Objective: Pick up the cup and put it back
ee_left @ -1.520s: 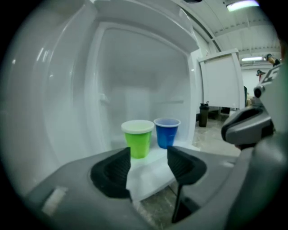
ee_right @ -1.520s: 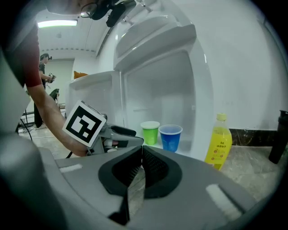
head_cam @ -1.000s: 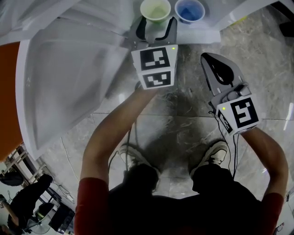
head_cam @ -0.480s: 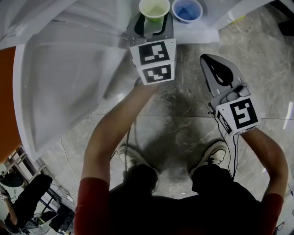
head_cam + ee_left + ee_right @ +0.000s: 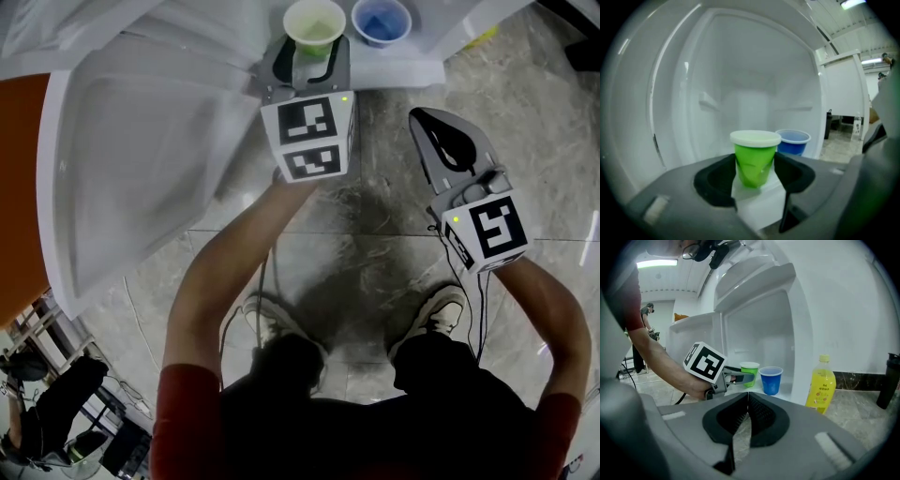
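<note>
A green cup (image 5: 316,23) with a pale rim stands on the white ledge (image 5: 403,70) of an open fridge, a blue cup (image 5: 381,21) just right of it. My left gripper (image 5: 311,47) reaches in; in the left gripper view the green cup (image 5: 754,159) sits between the dark pads (image 5: 715,180), which touch its creased sides as the jaws finish closing. Its base still rests on the ledge. My right gripper (image 5: 422,116) hangs over the floor to the right, shut and empty; its view also shows the green cup (image 5: 749,373) and the blue cup (image 5: 770,379).
The open white fridge door (image 5: 131,159) stands wide at the left. A yellow bottle (image 5: 821,384) stands on the floor beside the fridge, a dark bottle (image 5: 887,380) further right. The person's legs and shoes are below on the marble floor (image 5: 375,234).
The left gripper's jaws have narrowed onto the green cup and the gripper has shifted slightly. The right gripper has stayed where it was.
</note>
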`<state>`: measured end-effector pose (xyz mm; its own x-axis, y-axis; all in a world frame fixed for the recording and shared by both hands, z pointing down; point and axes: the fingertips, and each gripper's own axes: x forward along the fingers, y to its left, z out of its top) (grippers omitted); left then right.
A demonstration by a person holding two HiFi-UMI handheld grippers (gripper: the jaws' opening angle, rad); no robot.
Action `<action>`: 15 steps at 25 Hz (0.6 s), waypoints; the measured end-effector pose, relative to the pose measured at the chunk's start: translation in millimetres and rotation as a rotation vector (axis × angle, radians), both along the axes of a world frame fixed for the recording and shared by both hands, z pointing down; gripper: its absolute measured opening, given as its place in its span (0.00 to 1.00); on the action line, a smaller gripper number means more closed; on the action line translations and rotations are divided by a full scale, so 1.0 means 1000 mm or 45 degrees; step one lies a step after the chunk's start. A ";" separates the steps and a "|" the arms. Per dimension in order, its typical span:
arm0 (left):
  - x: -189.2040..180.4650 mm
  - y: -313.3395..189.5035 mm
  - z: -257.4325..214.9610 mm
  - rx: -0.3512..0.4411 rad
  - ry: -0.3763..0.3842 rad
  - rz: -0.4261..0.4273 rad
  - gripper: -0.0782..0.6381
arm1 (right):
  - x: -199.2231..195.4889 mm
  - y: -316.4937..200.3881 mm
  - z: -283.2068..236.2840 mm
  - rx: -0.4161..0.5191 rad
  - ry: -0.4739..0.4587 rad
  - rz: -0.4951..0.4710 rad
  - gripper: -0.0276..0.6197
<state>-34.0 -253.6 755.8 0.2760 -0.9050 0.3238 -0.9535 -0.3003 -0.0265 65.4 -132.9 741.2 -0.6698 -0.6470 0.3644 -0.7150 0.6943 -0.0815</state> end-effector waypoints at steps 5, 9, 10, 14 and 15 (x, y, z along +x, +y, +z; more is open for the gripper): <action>-0.002 0.018 -0.006 0.009 -0.005 0.048 0.46 | -0.003 0.002 -0.003 -0.007 -0.001 0.002 0.05; 0.001 0.037 -0.011 0.029 0.035 0.129 0.46 | -0.006 0.004 -0.010 0.008 0.003 -0.002 0.05; 0.001 0.042 -0.012 0.035 0.041 0.149 0.46 | -0.007 0.005 -0.012 0.011 0.003 -0.003 0.05; 0.003 0.061 -0.020 0.064 0.061 0.224 0.46 | -0.011 0.009 -0.017 0.033 0.024 -0.024 0.05; 0.003 0.066 -0.022 0.068 0.066 0.239 0.46 | -0.012 0.010 -0.018 0.033 0.022 -0.022 0.05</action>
